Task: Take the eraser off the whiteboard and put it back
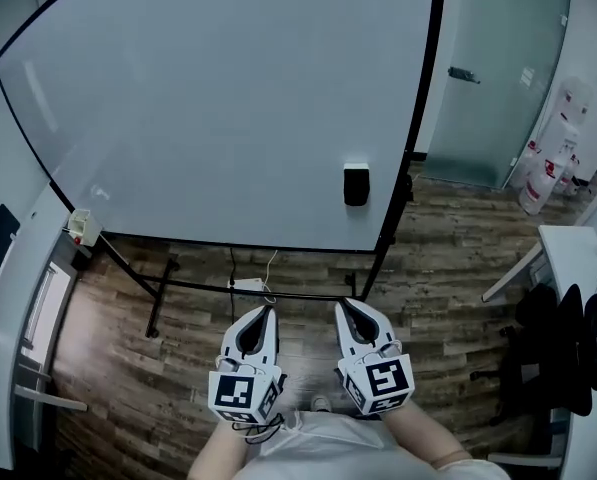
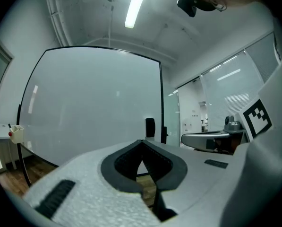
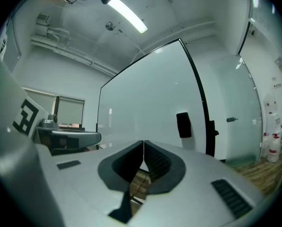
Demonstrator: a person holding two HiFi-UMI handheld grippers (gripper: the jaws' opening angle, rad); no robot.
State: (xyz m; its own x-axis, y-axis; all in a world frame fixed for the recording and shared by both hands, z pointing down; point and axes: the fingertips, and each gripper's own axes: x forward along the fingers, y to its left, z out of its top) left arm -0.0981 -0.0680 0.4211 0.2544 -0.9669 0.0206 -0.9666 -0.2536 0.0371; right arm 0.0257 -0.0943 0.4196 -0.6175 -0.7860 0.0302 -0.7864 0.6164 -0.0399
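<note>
Small box point(image 1: 84, 226) at whiteboard point(image 1: 228, 98) edge — red-tipped thing point(image 2: 9, 134) inside — eraser point(image 1: 356, 185) well apart

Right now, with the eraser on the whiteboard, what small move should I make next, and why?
Probably bring the right gripper forward toward the eraser, opening its jaws on the way. The eraser sits low on the whiteboard, near its right edge, roughly ahead of that gripper, which is short of it with jaws together and empty.
</note>
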